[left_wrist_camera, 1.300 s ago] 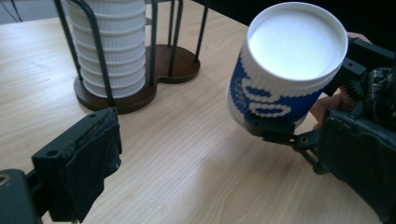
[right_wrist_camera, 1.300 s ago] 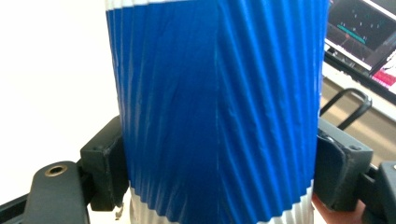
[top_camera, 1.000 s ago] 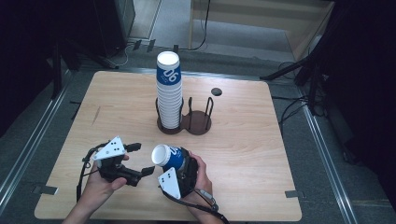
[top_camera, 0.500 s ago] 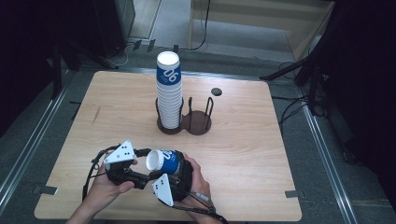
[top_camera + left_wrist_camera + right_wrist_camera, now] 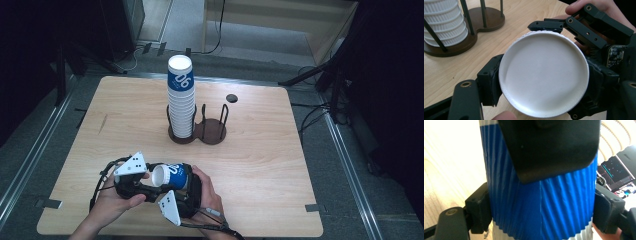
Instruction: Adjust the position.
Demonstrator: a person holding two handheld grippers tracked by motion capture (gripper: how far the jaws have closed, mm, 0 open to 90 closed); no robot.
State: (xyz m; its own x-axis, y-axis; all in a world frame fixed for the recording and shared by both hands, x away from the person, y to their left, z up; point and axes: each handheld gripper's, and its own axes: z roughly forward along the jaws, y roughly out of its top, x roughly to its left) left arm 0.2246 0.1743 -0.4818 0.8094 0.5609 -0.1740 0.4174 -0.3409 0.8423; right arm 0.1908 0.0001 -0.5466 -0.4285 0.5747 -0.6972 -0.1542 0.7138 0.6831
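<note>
While the blue-and-white ribbed paper cup (image 5: 172,176) lies sideways at lower left of the high view, the left gripper (image 5: 142,184) has just closed its jaws on its base and the right gripper (image 5: 187,192), easing, clasps its blue wall above the wooden counter (image 5: 280,150).

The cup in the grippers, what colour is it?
The ribbed paper cup is blue with white ends, clearest in the right gripper view.
</note>
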